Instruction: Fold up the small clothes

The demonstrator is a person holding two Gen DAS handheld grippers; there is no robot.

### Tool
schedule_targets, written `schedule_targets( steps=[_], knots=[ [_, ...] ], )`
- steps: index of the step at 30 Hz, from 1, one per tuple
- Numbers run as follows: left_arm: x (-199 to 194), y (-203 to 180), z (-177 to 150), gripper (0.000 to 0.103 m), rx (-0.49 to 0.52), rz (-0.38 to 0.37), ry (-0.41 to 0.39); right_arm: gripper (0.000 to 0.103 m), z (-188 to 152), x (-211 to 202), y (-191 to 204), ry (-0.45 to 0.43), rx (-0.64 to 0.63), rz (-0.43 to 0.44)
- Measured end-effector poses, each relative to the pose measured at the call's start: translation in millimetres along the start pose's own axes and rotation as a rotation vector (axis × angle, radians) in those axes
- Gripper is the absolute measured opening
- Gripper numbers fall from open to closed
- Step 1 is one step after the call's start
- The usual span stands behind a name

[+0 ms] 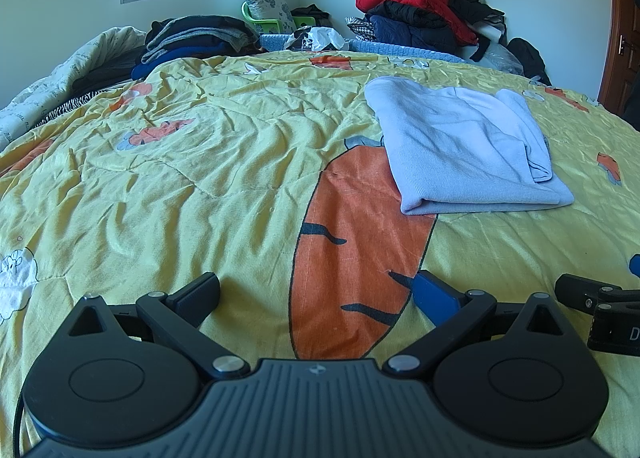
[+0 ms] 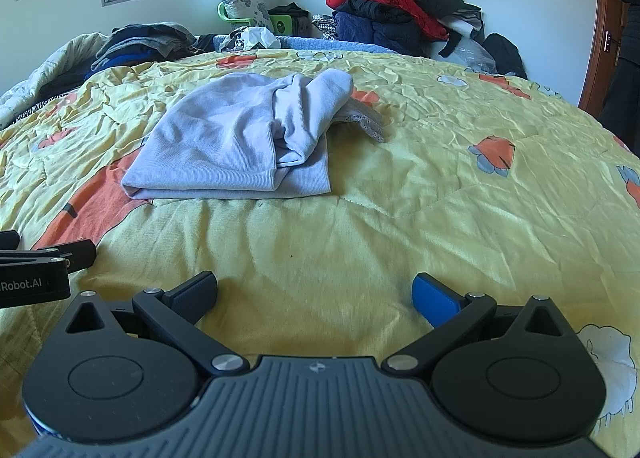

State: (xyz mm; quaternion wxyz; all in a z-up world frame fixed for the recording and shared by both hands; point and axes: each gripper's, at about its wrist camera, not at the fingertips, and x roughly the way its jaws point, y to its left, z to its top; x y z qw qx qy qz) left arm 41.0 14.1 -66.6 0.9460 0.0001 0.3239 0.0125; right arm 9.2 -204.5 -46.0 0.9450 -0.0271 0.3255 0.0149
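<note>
Holding my left gripper point(image 1: 316, 292) and right gripper point(image 2: 314, 292) wide open and empty, near the folded garment point(image 2: 236, 137); only the right view shows lace trim point(image 2: 366, 123) beyond the garment.

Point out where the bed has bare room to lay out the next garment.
Free quilt lies right of the folded pale blue garment, out to the bed's edge, and between that garment and the open right gripper. The open left gripper faces another bare stretch. The far edge is crowded by the clothes pile.
</note>
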Motion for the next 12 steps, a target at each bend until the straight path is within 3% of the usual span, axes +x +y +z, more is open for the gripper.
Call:
schedule_targets(
  steps=[12],
  knots=[
    [0.2,0.6,-0.1,0.103,-0.001,0.0,0.0,0.103,-0.1,0.1,-0.2,0.0,0.0,0.0]
  ],
)
